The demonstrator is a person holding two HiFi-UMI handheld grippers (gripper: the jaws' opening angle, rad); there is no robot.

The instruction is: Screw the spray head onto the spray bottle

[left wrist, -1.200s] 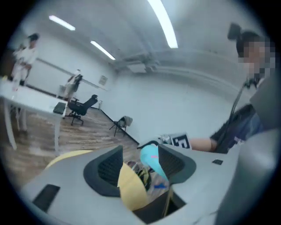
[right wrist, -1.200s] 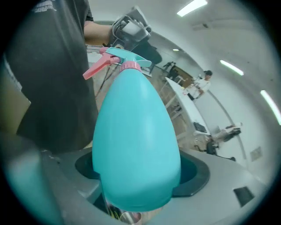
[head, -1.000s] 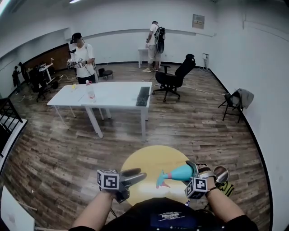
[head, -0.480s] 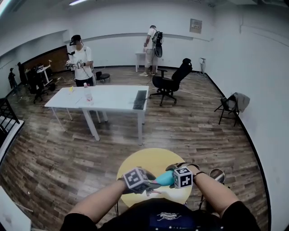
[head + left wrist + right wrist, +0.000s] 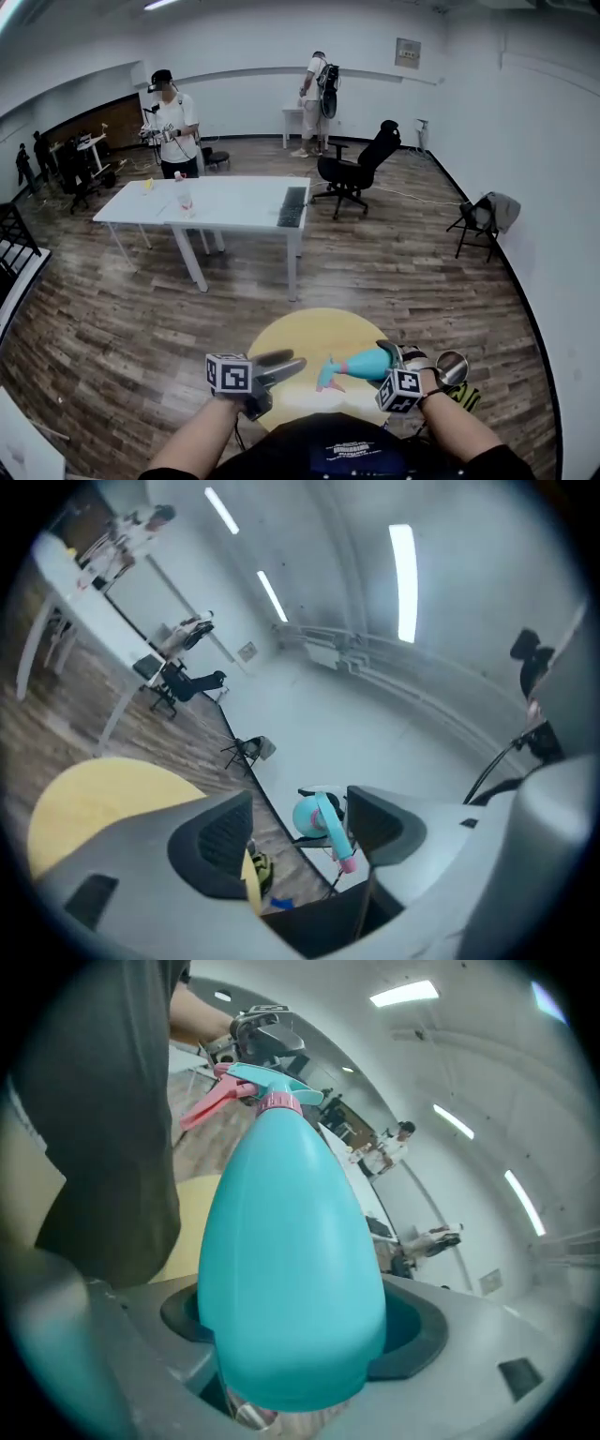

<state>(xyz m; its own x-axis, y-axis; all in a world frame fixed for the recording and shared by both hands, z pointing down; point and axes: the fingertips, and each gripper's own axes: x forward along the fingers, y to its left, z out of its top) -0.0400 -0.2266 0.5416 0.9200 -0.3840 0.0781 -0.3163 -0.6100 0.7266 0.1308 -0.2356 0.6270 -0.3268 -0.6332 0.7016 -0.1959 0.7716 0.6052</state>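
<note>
Wooden floor (image 5: 112, 309) covers the room. A long white worktop (image 5: 234, 202) stands mid-room, with a person (image 5: 173, 122) at its far side. A round yellow worktop (image 5: 300, 337) lies in the near part of the head view, beneath both tools. Left tool (image 5: 295, 832): held over the left part of the yellow worktop. Its jaws have just been opening and now stand wide apart with nothing gripped. The bottle shows through the gap, well beyond the pads. Right tool (image 5: 291, 1335): jaws clamped on the broad base end of the spray bottle (image 5: 291, 1269). The teal bottle is held in the air above the yellow worktop, lying near level, with its neck towards the left tool. Spray head (image 5: 253, 1087), teal with pink trigger and collar, sits on the bottle's neck. How tight the thread is cannot be determined.
</note>
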